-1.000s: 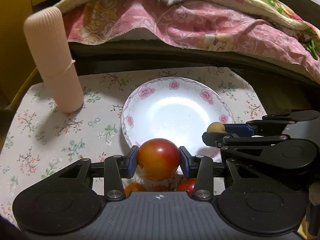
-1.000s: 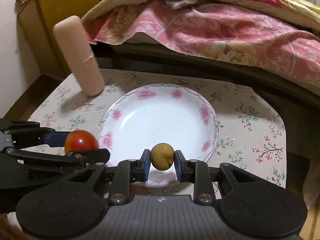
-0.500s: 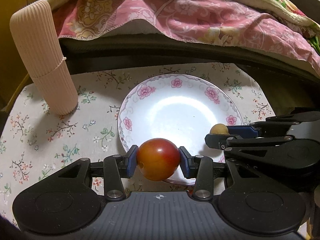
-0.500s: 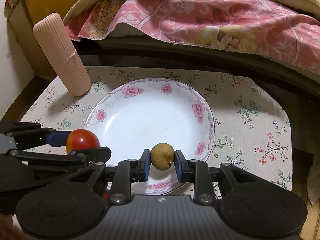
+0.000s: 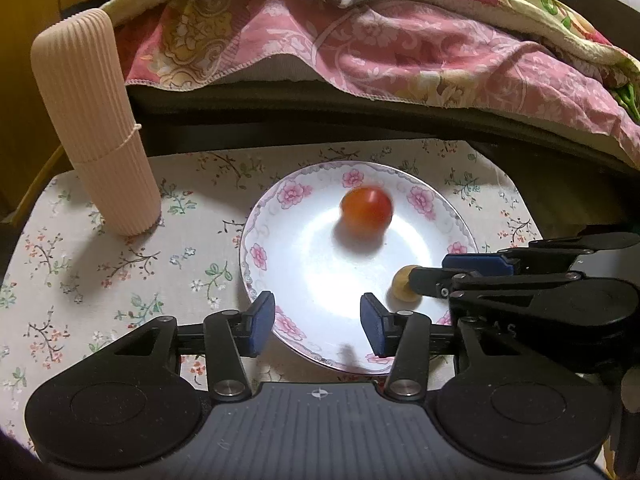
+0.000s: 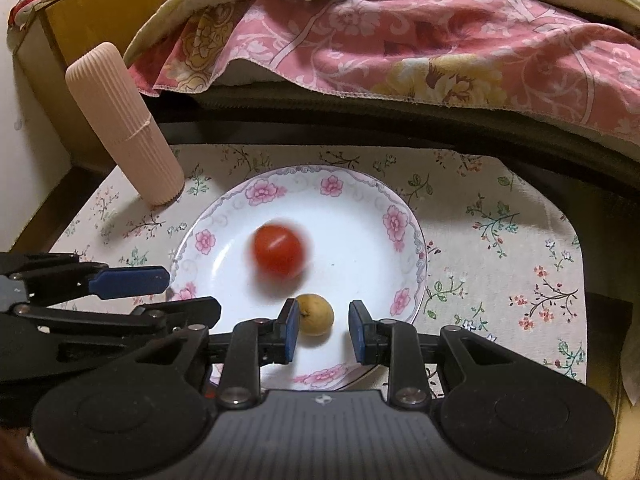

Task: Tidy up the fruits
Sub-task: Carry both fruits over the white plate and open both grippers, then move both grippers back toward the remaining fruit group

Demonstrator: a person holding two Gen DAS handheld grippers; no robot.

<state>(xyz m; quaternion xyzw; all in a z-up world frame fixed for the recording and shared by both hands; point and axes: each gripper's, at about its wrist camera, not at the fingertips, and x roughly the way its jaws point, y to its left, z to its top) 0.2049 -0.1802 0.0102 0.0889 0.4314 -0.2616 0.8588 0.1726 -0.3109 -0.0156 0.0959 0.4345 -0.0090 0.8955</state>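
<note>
A white plate with pink flowers point(image 5: 260, 256) point(image 6: 400, 220) lies on the floral cloth. A red tomato point(image 5: 366, 207) point(image 6: 279, 256) is in the plate, blurred by motion. A small yellow-brown fruit point(image 6: 316, 314) point(image 5: 402, 288) lies in the plate near its front rim. My left gripper point(image 5: 318, 322) is open and empty over the plate's near edge; it also shows in the right wrist view point(image 6: 160, 286). My right gripper point(image 6: 324, 332) is open, its fingers either side of the yellow-brown fruit, which sits close to the left finger.
A tall ribbed beige cylinder point(image 5: 92, 128) point(image 6: 124, 124) stands on the cloth left of the plate. A bed with a pink floral blanket point(image 5: 400, 44) runs along the far side. A yellow cabinet point(image 6: 100, 12) stands at the far left.
Both grippers have opened. The tomato left my left gripper and rolls in the plate. The yellow-brown fruit left my right gripper and lies in the plate.
</note>
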